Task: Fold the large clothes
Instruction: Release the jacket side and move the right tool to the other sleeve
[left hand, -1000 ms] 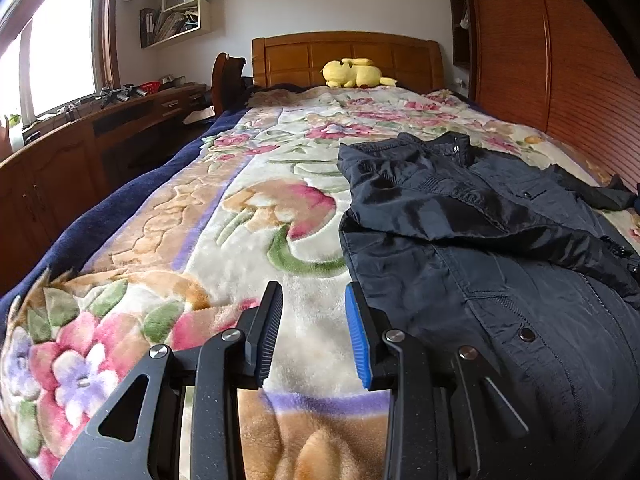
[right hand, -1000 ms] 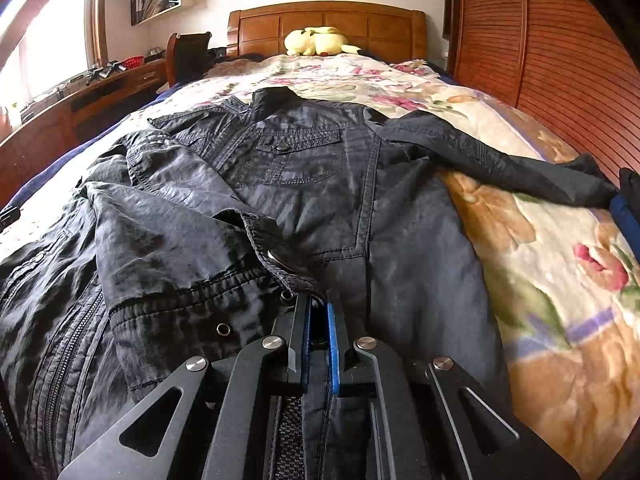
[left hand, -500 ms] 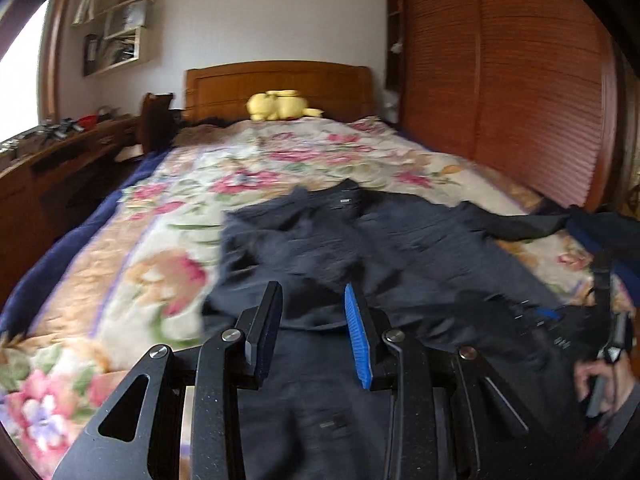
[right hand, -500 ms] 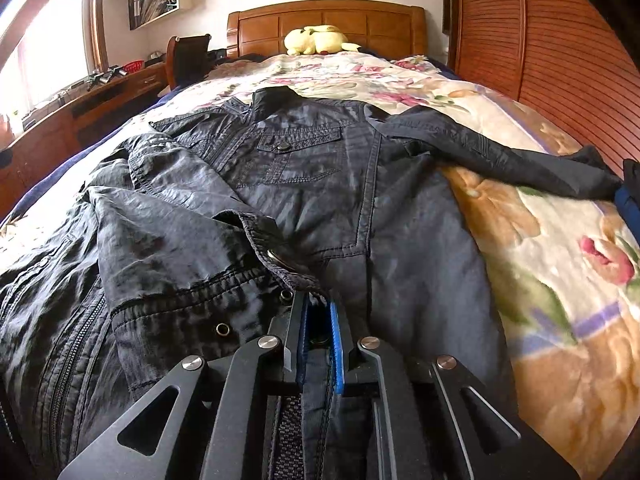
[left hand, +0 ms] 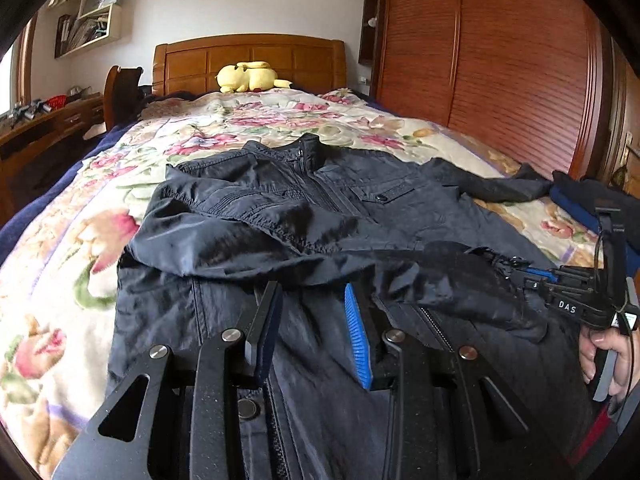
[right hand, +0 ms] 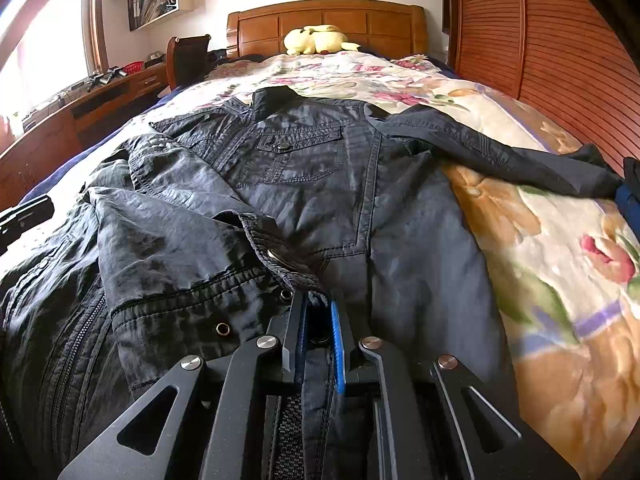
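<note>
Where crinkled, a glossy dark jacket (right hand: 304,184) on plush floral blanket (right hand: 560,280)

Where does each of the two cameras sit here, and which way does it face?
Left wrist: on the left gripper, over the dark jacket, facing the headboard; shows its open fingers, the right gripper and right hand.
Right wrist: on the right gripper at the jacket's sleeve cuff, facing the headboard; its jaws are opening, fabric between them.
Shared: jacket, floral blanket, yellow plush toy.

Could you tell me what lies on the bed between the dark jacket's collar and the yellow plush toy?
Only bare floral blanket lies between the dark jacket collar and the yellow plush toy, in both wrist views.
</note>
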